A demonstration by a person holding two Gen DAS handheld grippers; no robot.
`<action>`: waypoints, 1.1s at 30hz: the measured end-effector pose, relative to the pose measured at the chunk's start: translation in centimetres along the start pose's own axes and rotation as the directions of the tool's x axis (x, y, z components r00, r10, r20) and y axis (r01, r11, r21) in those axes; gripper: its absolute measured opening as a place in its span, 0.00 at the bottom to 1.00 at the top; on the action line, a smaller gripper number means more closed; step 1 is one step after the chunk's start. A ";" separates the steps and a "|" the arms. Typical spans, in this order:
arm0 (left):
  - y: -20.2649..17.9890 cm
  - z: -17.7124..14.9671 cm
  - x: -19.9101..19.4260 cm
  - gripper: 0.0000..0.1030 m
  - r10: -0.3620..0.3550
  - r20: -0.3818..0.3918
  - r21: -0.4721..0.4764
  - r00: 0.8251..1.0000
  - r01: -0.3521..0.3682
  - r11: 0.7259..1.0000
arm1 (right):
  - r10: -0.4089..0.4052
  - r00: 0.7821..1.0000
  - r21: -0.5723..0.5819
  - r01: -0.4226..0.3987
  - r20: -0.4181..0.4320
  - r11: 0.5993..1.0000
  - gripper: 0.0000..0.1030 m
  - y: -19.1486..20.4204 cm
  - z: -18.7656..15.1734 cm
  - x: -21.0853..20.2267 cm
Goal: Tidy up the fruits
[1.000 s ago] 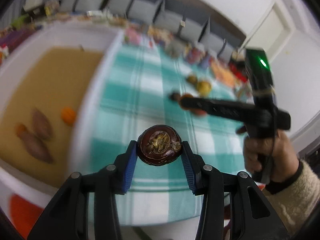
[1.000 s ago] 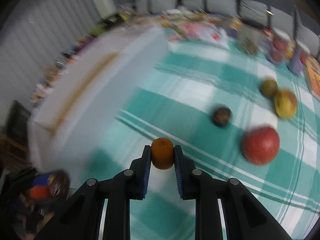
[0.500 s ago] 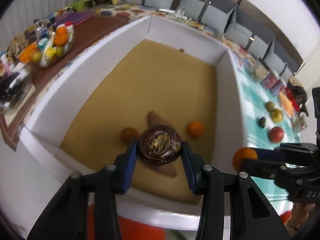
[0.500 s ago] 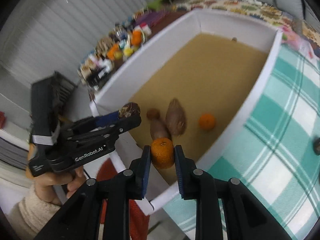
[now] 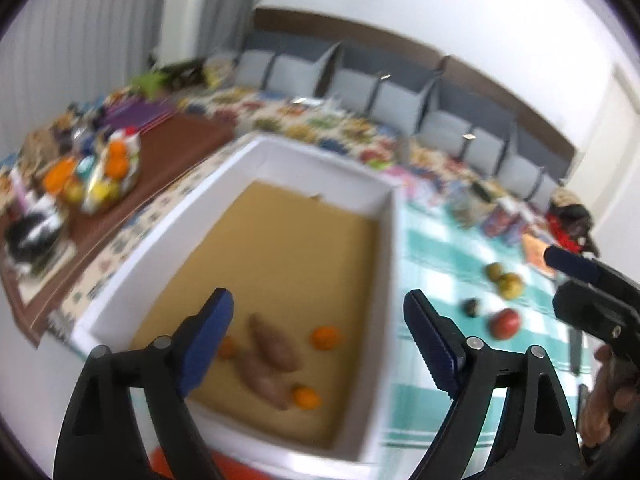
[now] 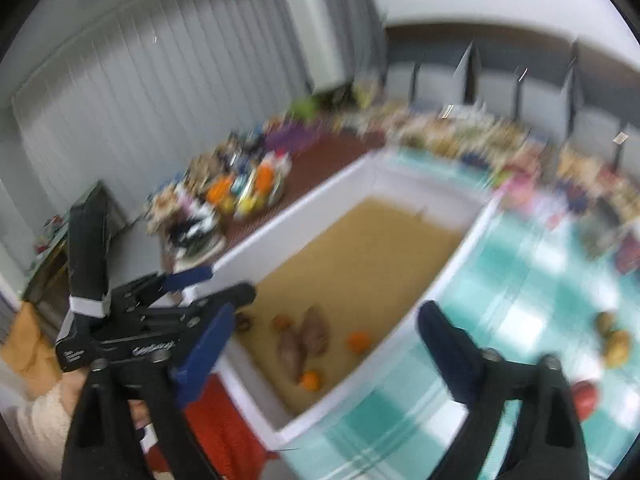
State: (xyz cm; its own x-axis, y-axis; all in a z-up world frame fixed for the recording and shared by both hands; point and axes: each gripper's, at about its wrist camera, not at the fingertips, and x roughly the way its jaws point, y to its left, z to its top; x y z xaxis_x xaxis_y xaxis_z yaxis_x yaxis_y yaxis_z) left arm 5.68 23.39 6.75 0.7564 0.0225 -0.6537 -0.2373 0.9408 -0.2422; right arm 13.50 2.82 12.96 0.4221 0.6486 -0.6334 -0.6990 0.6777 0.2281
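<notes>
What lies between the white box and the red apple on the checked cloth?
In the left wrist view, only bare checked cloth separates the white box from the red apple; a small dark fruit sits just beyond.

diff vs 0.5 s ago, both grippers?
Both let go. The left gripper dropped its dark brown fruit, now apparently lying by the box wall; the right gripper dropped its small orange, so the white box holds three oranges, the new one nearest. Both jaws now stand wide open and empty. Unchanged: the two sweet potatoes in the box, the fruits on the checked cloth.
</notes>
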 end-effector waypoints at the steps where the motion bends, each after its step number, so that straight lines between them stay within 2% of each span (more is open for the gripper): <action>1: -1.7 -0.3 -0.3 0.87 -0.030 0.009 0.023 1.000 0.029 0.999 | -0.047 0.998 0.002 0.047 0.029 0.999 1.00 -0.9 -0.6 -1.3; 3: -4.6 -1.4 -0.2 0.87 -0.082 0.004 0.057 0.997 0.082 0.995 | -0.128 0.991 0.030 0.127 0.043 0.991 1.00 -3.1 -2.8 -2.6; 6: -9.1 -4.4 1.3 0.87 -0.161 -0.056 0.108 0.985 0.166 0.980 | -0.222 0.975 0.118 0.221 -0.007 0.968 1.00 -7.8 -9.2 -3.4; 7: -10.5 -5.5 2.0 0.87 -0.170 -0.085 0.122 0.982 0.180 0.976 | -0.271 0.962 0.145 0.274 -0.040 0.951 1.00 -9.7 -12.4 -3.2; 9: -13.5 -9.0 4.3 0.87 -0.178 -0.156 0.153 0.972 0.202 0.967 | -0.368 0.923 0.168 0.382 -0.109 0.909 1.00 -12.7 -17.7 -3.0; 11: -16.0 -12.4 6.6 0.87 -0.171 -0.203 0.188 0.964 0.210 0.960 | -0.460 0.872 0.175 0.485 -0.166 0.857 1.00 -15.3 -22.6 -3.0; 12: -17.3 -14.3 8.1 0.87 -0.160 -0.231 0.216 0.960 0.210 0.954 | -0.489 0.853 0.178 0.517 -0.182 0.837 1.00 -16.5 -24.2 -3.8; 13: -18.4 -16.0 9.7 0.87 -0.150 -0.255 0.241 0.955 0.213 0.947 | -0.528 0.824 0.191 0.563 -0.207 0.804 1.00 -17.7 -26.7 -4.1; 16: -20.3 -18.9 13.4 0.87 -0.087 -0.282 0.310 0.955 0.176 0.934 | -0.570 0.789 0.249 0.614 -0.230 0.749 1.00 -19.6 -30.8 -5.4; 19: -21.9 -19.9 15.5 0.87 -0.046 -0.274 0.345 0.961 0.143 0.928 | -0.577 0.779 0.275 0.626 -0.245 0.729 1.00 -21.3 -32.0 -6.3; 22: -22.3 -20.1 17.6 0.88 -0.031 -0.287 0.354 0.957 0.136 0.925 | -0.605 0.763 0.278 0.647 -0.228 0.710 1.00 -22.7 -31.5 -6.5; 23: -22.4 -20.2 18.0 0.89 -0.030 -0.270 0.360 0.962 0.130 0.924 | -0.608 0.760 0.282 0.650 -0.229 0.706 1.00 -22.8 -31.4 -6.7; 26: -22.4 -20.2 18.3 0.93 -0.043 -0.249 0.370 0.968 0.135 0.919 | -0.598 0.759 0.301 0.651 -0.257 0.697 1.00 -23.4 -32.0 -6.2; 31: -23.0 -20.6 18.7 0.96 -0.017 -0.239 0.403 0.971 0.115 0.908 | -0.611 0.748 0.278 0.663 -0.259 0.695 1.00 -23.0 -31.9 -5.8; 33: -23.1 -20.6 18.7 0.97 -0.012 -0.237 0.405 0.972 0.110 0.908 | -0.606 0.751 0.284 0.660 -0.262 0.695 1.00 -23.1 -32.0 -5.7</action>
State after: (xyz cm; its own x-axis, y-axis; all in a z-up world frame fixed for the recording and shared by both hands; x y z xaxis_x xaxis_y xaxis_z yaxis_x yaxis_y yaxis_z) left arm 12.72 -4.88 -14.70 0.5937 -0.0699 -0.8017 0.1151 0.9934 -0.0013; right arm 8.82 -27.65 -12.32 0.5893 -0.0143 -0.8078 -0.0433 0.9978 -0.0493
